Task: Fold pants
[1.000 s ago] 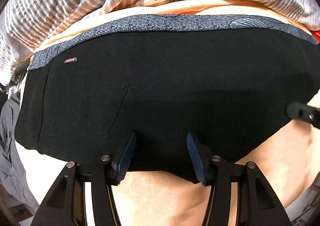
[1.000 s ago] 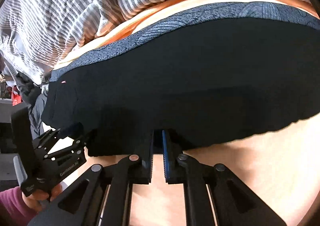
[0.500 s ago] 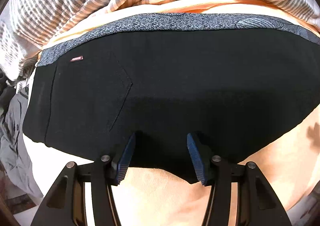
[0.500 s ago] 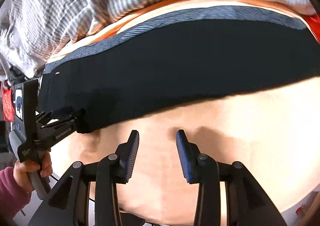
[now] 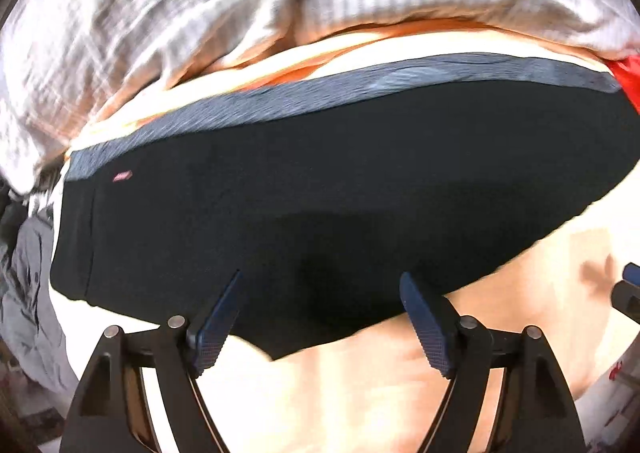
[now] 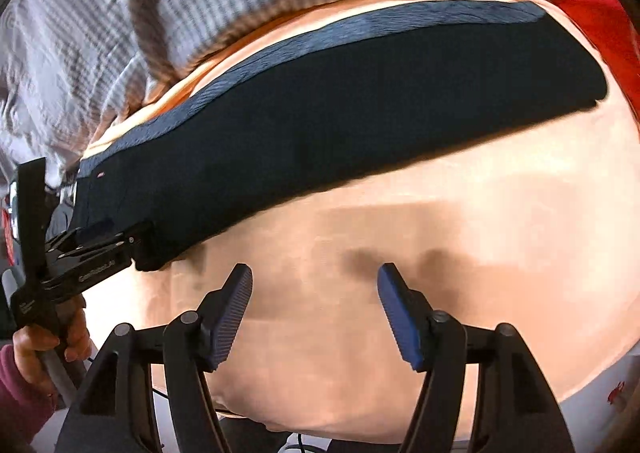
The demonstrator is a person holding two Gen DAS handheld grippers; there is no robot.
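Peach-coloured bedding [image 6: 460, 253] spreads under both tools, with a grey-and-white striped blanket [image 5: 200, 13] bunched along its far side and a red cloth [image 6: 600, 13] at the far right corner. Black pants [image 5: 320, 193] lie folded into a long band across the bedding, their blue-grey patterned waistband [image 5: 360, 89] running along the far edge and a small pink label [image 5: 122, 175] near the far-left end.

Left hand-held gripper [image 5: 320, 317] has its jaws spread apart, both blue pads resting over the near hem of the pants, so the cloth's near edge sits between and just behind the fingertips. From the right wrist view this same tool [image 6: 100, 249] reaches onto the near-left corner of the band, gripped by a hand [image 6: 44, 345] in a maroon sleeve.

Right hand-held gripper [image 6: 316, 305] hangs with jaws wide apart over bare bedding, well short of the pants' near edge. Open bedding stretches ahead of it and to its right, up to the band's right end.
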